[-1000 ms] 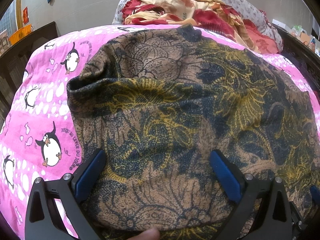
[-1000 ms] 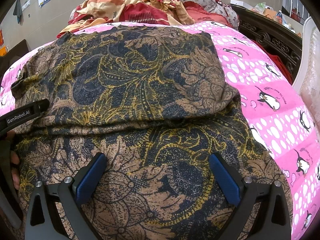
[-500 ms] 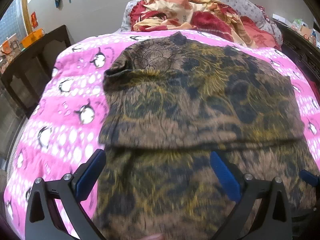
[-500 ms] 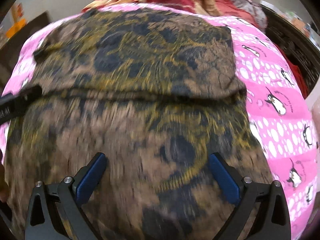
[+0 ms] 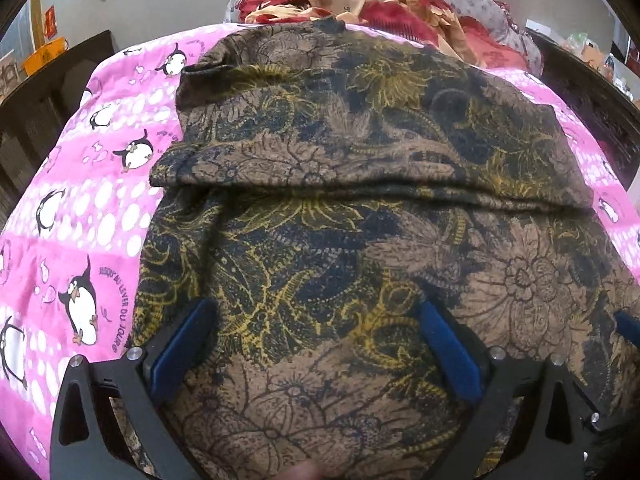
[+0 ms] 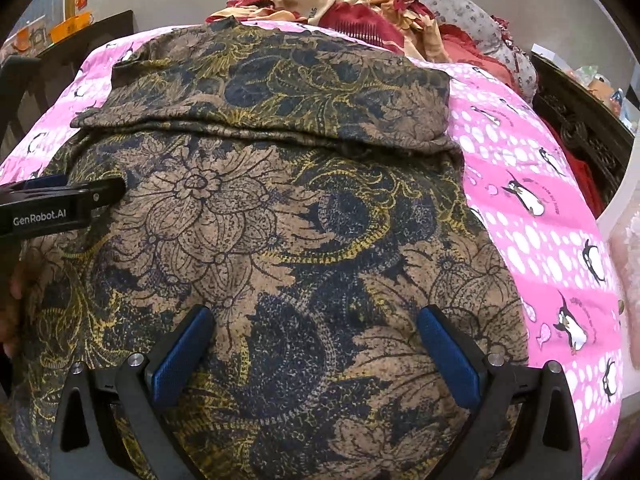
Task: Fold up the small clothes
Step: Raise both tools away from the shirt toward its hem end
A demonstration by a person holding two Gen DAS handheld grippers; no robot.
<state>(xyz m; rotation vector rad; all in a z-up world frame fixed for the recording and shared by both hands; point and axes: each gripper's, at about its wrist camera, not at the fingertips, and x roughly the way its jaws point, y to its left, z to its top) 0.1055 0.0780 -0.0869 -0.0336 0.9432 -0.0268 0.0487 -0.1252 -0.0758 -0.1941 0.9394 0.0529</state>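
A brown garment [image 5: 320,240] with a navy and yellow flower print lies spread on the pink penguin bedspread [image 5: 92,208]. Its far part is folded over toward me, and the fold's edge [image 5: 360,188] runs across the middle. My left gripper [image 5: 316,312] hovers open over the near part, left of centre, with cloth under its blue pads [image 5: 188,340]. To its right, my right gripper [image 6: 316,316] is open over the same garment [image 6: 280,220]. The right wrist view shows the left gripper's finger [image 6: 60,204] at the left edge. A fingertip [image 5: 304,470] peeks in at the bottom.
A heap of red and cream bedding [image 5: 360,4] and a grey dotted pillow [image 6: 460,4] lie at the bed's far end. Dark wooden furniture [image 5: 48,92] stands to the left, and a carved dark bed frame [image 6: 580,128] to the right. Bare bedspread [image 6: 540,200] flanks the garment.
Both grippers drew back from the garment, then came in low again over its near part. They stayed open. The folded-over far part has kept its place.
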